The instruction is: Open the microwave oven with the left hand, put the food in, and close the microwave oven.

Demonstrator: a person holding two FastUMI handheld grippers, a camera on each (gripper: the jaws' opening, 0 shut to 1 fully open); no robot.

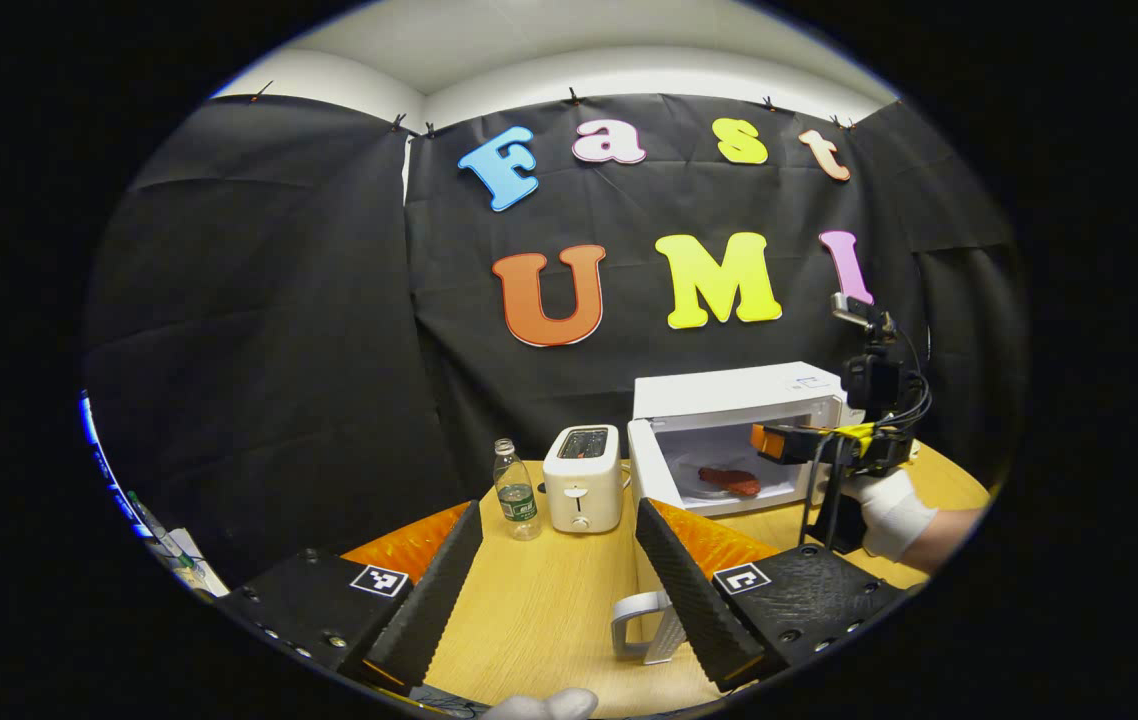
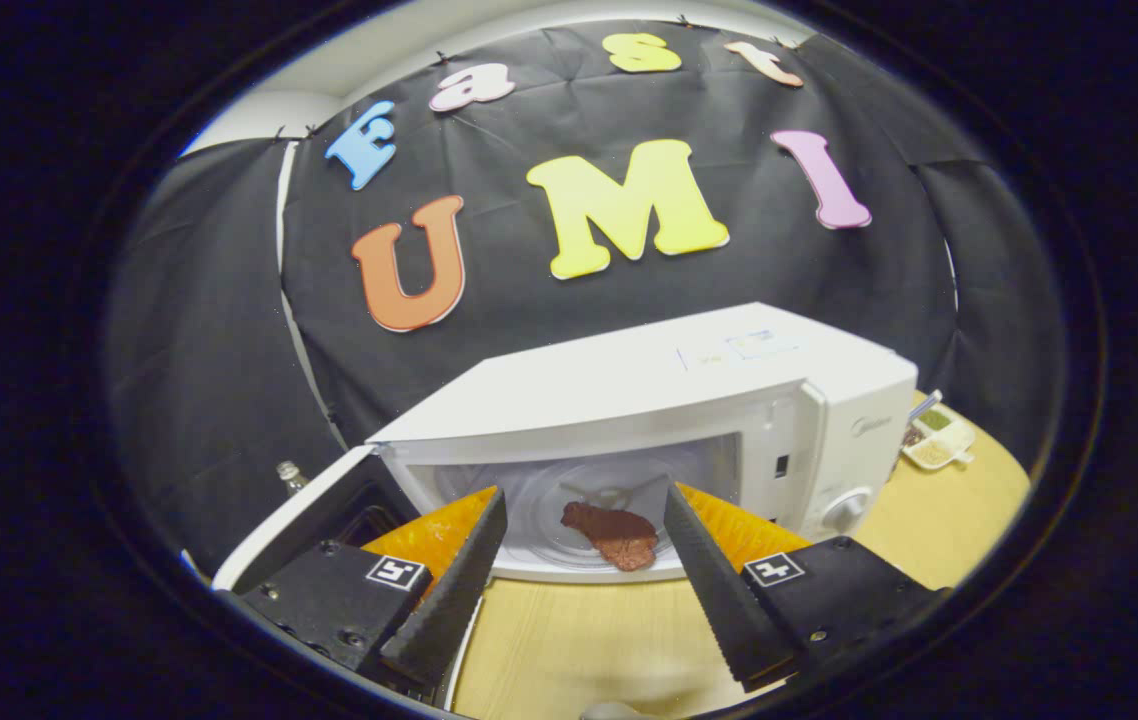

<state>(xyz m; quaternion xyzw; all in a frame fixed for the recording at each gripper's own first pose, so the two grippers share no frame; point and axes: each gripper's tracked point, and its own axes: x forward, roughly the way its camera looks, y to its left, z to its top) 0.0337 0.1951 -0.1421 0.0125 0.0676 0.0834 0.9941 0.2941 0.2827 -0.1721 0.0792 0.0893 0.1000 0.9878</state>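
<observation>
The microwave oven (image 2: 669,400) stands on the wooden worktop (image 2: 579,630) with its door (image 2: 299,520) swung out to the left, cavity facing the right gripper view's camera. Inside, the food (image 2: 614,535), a flat reddish-brown piece, lies on the turntable; its long axis runs from about 10 o'clock to 4 o'clock in that view, the broader end toward 4 o'clock. The right gripper (image 2: 579,600) hangs just in front of the cavity mouth, fingers spread wide with nothing between them; the food shows in the gap beyond them.

In the left gripper view the left gripper (image 1: 559,600) is well back from the oven, fingers wide and empty above the worktop. A white handle-shaped object (image 1: 641,625) lies beside its right finger. At about 12 o'clock stand a white toaster (image 1: 582,478) and a small bottle (image 1: 517,492) just to its left. At about 2 o'clock the open microwave shows, with a gloved hand (image 1: 889,510) holding the right gripper at its opening.
</observation>
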